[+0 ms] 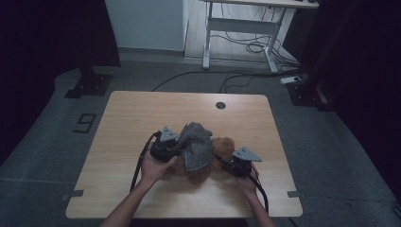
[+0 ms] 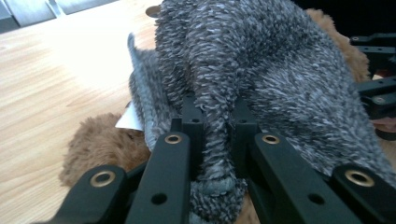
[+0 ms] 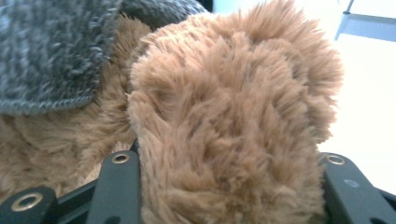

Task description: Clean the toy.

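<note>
Across the pale wooden table (image 1: 123, 123), my left gripper (image 2: 215, 122) pinches a grey fuzzy knitted cloth (image 2: 261, 70); my right gripper (image 3: 224, 161) clamps a brown furry plush toy (image 3: 229, 116).

A light wooden rectangular desk (image 1: 142, 113) with rounded corners has a dark round grommet hole (image 1: 220, 105) near its far edge. A brown plush toy (image 1: 201, 174) lies toward the near edge.
</note>
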### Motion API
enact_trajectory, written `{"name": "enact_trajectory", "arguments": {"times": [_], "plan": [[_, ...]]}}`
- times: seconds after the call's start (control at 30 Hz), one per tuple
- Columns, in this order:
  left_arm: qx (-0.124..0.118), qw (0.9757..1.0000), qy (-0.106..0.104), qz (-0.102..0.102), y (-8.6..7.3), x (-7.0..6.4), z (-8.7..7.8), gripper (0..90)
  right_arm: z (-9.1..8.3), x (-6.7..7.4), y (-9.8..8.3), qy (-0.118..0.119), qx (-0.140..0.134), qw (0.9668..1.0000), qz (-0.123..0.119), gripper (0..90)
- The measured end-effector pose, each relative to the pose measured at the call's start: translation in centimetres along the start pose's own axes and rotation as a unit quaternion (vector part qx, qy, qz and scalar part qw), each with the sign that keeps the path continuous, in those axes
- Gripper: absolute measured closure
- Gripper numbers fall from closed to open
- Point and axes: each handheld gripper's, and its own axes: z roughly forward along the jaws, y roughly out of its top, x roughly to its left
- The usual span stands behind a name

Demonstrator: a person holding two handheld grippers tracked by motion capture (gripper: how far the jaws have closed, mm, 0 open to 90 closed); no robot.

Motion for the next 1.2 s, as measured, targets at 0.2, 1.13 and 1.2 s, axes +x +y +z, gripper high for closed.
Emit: {"name": "enact_trajectory", "arguments": {"times": [0.2, 1.13, 1.2], "plan": [[0.01, 0.9997, 0.022, 0.007, 1.7, 1.2, 1.2, 80.3, 2.6, -0.5, 1.0, -0.02, -0.005, 0.9998, 0.008, 48.5], [-0.034, 0.9992, 0.007, -0.019, -3.0, 1.7, 2.5, 81.5, 1.2, -3.2, 4.5, 0.012, -0.007, 0.998, 0.062, 10.1], [-0.038, 0.999, 0.005, -0.021, -3.2, 1.6, 2.4, 81.5, 1.1, -3.4, 5.0, 0.011, -0.008, 0.9976, 0.067, 9.3]]}}
